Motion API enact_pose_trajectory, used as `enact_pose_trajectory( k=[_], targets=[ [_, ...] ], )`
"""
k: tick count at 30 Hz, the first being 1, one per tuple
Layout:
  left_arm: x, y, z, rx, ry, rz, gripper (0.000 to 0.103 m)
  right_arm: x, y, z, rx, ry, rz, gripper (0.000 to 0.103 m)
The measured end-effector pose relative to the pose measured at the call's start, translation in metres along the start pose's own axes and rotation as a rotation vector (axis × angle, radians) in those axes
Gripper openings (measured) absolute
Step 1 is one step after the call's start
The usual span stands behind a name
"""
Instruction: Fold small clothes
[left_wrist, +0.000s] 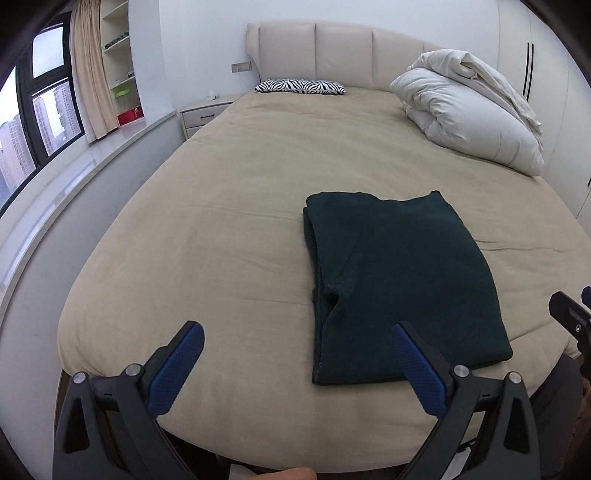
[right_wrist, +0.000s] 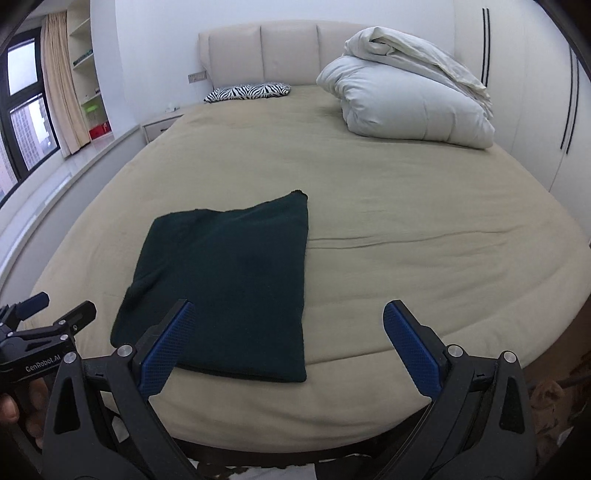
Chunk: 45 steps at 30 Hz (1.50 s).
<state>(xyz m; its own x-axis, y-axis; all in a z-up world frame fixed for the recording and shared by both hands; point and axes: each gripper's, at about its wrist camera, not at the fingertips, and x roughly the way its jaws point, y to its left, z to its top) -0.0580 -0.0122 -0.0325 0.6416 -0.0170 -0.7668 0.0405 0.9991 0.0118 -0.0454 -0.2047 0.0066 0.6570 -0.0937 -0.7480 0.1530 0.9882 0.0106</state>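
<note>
A dark green garment (left_wrist: 399, 284) lies folded into a flat rectangle on the beige bed sheet (left_wrist: 229, 229), near the foot of the bed. It also shows in the right wrist view (right_wrist: 229, 288). My left gripper (left_wrist: 297, 334) is open and empty, held above the bed's front edge, just left of the garment's near end. My right gripper (right_wrist: 286, 314) is open and empty, above the garment's near right corner. The left gripper's body shows at the left edge of the right wrist view (right_wrist: 44, 332).
A rolled white duvet (left_wrist: 469, 110) lies at the far right of the bed. A zebra-print pillow (left_wrist: 301, 86) lies by the headboard. A window sill (left_wrist: 74, 177) runs along the left. A wardrobe (right_wrist: 546, 92) stands on the right.
</note>
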Motion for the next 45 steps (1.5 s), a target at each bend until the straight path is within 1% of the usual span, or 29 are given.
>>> enact_pose_trajectory(
  k=[3, 8, 22, 45],
  targets=[
    [0.004, 0.002, -0.002, -0.006, 0.007, 0.005, 0.103, 0.015, 0.002, -0.006, -0.010, 0.026, -0.011, 0.103],
    [0.006, 0.003, -0.004, -0.005, 0.013, 0.016, 0.103, 0.026, 0.003, -0.012, -0.012, 0.045, -0.014, 0.103],
    [0.007, 0.002, -0.004, 0.000, 0.013, 0.014, 0.103, 0.028, 0.001, -0.009, 0.003, 0.068, 0.010, 0.103],
    [0.008, 0.000, -0.004, 0.000, 0.015, 0.009, 0.103, 0.033, 0.002, -0.009, 0.009, 0.076, 0.020, 0.103]
  ],
)
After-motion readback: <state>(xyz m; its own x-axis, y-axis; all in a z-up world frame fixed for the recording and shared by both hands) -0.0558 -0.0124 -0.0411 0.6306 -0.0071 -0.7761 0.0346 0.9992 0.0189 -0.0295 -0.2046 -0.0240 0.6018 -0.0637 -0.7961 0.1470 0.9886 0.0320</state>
